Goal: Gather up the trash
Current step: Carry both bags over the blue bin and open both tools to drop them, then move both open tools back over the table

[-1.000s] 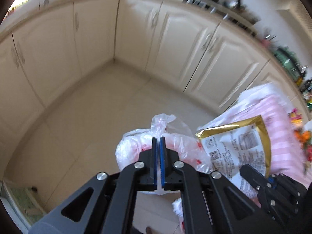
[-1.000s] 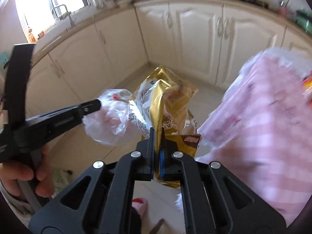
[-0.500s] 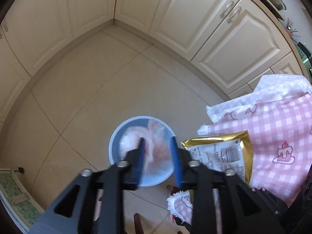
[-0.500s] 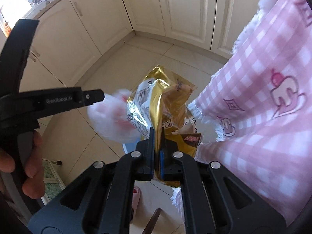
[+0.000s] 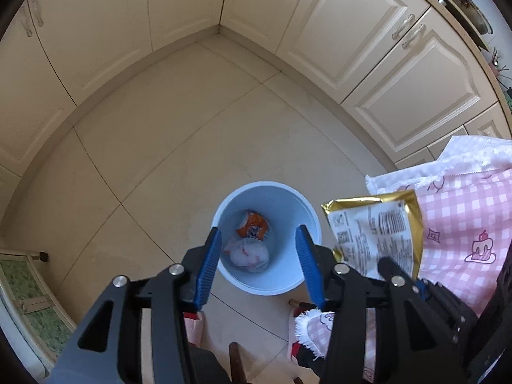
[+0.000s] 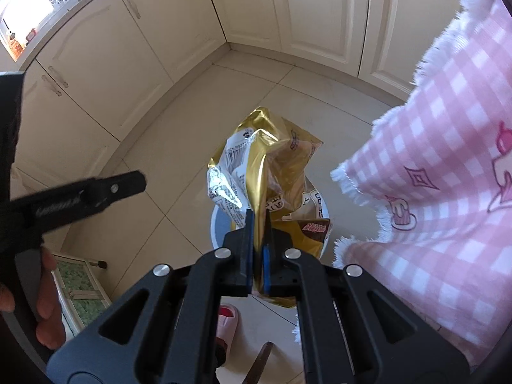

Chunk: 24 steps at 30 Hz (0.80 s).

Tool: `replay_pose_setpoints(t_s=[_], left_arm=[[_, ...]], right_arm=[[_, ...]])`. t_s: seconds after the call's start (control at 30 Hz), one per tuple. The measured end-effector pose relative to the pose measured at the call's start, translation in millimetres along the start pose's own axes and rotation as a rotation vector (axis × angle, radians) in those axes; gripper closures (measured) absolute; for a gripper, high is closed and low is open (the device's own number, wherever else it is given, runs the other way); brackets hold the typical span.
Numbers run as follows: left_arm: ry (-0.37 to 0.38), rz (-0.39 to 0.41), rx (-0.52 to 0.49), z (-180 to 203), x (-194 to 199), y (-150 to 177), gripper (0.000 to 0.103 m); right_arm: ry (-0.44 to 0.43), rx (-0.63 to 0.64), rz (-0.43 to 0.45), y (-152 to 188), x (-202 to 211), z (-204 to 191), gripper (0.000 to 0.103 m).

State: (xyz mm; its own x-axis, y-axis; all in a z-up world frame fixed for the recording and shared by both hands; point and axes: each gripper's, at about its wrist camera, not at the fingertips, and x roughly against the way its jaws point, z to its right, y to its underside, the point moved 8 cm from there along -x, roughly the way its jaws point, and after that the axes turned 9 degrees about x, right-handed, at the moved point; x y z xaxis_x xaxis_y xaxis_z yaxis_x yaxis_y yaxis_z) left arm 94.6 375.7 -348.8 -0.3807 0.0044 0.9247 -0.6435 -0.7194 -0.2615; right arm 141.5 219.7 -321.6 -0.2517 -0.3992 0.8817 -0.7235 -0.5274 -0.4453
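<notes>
A light blue trash bin [image 5: 289, 193] stands on the tiled floor. Inside it lie a crumpled white plastic bag [image 5: 248, 253] and an orange wrapper [image 5: 252, 224]. My left gripper [image 5: 258, 240] is open and empty, held right above the bin's mouth. My right gripper [image 6: 258, 220] is shut on a gold and white snack bag [image 6: 259, 160], held above the bin [image 6: 218, 224], which it mostly hides. The snack bag also shows in the left wrist view [image 5: 376, 227], just right of the bin.
A table with a pink checked cloth [image 6: 448, 160] stands right of the bin. Cream kitchen cabinets [image 5: 320, 22] line the walls. A green-patterned mat or frame [image 5: 28, 300] lies at the lower left. A pink slipper [image 6: 225, 320] is below the right gripper.
My left gripper has opened and let go of the white plastic bag, which fell into the bin. The right gripper with the snack bag has moved over the bin.
</notes>
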Motion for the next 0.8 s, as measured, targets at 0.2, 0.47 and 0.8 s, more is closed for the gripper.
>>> replay_pose_setpoints(t_s=[0.2, 0.47, 0.8], left_arm=[[0.015, 0.032, -0.024, -4, 20, -2, 0.051], [0.024, 0.061, -0.025, -5, 37, -3, 0.051], [0.051, 0.114, -0.048, 13, 70, 5, 0.051]], right_arm=[[0.0, 0.007, 0.029, -12, 3, -8, 0.098], [0.022, -0.01, 0.071, -19, 14, -3, 0.045], [0.016, -0.003, 0.136, -18, 59, -7, 0.045]])
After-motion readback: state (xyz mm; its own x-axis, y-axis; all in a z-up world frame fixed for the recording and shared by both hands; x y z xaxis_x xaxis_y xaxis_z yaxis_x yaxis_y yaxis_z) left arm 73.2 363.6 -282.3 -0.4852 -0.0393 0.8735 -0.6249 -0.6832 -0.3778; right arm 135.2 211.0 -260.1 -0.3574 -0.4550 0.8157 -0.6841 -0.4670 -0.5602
